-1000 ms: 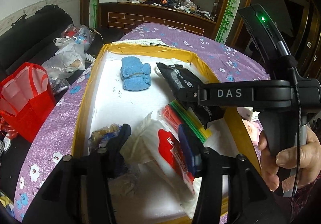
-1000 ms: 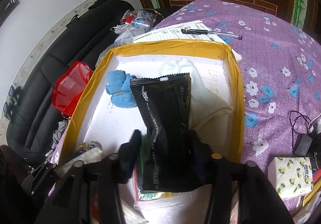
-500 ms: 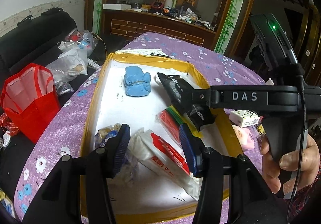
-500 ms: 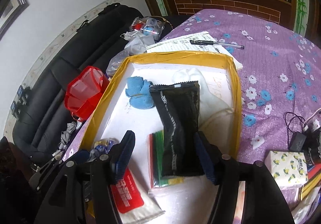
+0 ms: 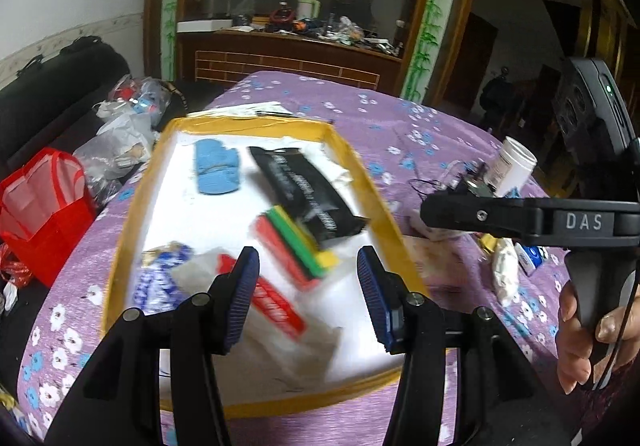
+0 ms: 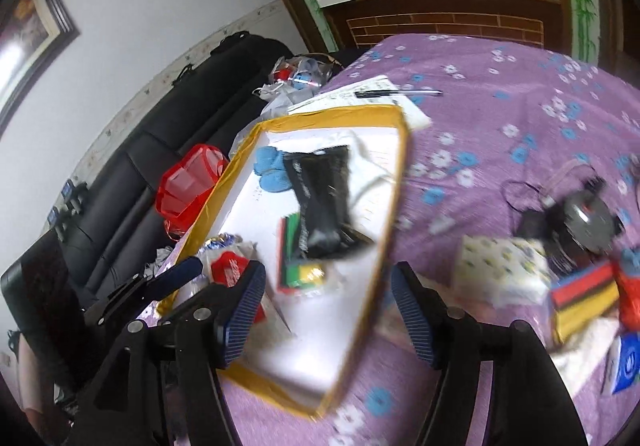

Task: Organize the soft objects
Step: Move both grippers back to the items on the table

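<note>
right gripper (image 6: 329, 306) jaws opening, nothing between them. left gripper (image 5: 308, 292) standing apart, empty. black packet (image 5: 306, 196) lying in yellow-rimmed tray (image 5: 376, 198), overlapping striped pack (image 5: 298, 246), beside blue cloth (image 5: 216, 166).

Place: a home living room, lived-in and cluttered.
Landmark: table under a purple flowered cloth (image 5: 320, 102).
Left of the table: black leather sofa (image 6: 168, 150) along the wall, strewn with plastic bags (image 5: 120, 134).
Beyond the table: brick-fronted wooden counter (image 5: 288, 58) crowded with what look like household odds.
Above the sofa: framed picture (image 6: 32, 34).
</note>
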The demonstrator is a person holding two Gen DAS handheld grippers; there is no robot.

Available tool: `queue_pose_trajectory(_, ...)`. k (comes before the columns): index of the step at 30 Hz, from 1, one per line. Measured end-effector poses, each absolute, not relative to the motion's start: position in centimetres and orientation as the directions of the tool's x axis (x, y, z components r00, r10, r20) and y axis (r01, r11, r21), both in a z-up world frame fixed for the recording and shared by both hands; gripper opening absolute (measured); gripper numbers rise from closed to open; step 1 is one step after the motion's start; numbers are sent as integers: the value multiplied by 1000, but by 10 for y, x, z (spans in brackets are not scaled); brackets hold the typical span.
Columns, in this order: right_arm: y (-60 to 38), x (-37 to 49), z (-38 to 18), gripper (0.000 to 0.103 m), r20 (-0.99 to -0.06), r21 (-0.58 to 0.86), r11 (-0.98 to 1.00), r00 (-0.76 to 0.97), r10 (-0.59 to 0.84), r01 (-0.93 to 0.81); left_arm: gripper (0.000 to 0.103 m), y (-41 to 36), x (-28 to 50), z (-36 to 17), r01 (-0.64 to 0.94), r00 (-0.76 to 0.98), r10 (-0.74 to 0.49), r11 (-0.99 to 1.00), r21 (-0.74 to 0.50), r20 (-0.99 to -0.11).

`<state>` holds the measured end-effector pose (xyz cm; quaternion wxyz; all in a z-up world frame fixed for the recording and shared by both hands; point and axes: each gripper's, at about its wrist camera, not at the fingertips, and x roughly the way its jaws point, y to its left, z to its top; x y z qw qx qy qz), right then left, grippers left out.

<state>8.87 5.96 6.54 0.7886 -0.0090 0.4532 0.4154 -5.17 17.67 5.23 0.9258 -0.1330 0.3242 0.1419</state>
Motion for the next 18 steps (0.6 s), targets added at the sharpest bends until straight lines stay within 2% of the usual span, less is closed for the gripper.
queue_pose_trajectory(10,-34,91,54,68,-708,423,676,245,662,-604,49,115,-21,61,-245,746,130,966,-87,-653)
queue_pose_trajectory(14,-81,98,47,71,-694,433,696,282,663,-573,49,92,-2,60,-202,739,115,978,-55,-663)
queue_pose_trajectory(15,-95,103,44,71,-680,449,698,293,672,-557,51,87,7,60,-190,734,107,980,-51,-670)
queue_pose_trajectory(18,-128,120,34,73,-637,526,698,318,702,-486,77,81,32,59,-190,715,86,979,-74,-694)
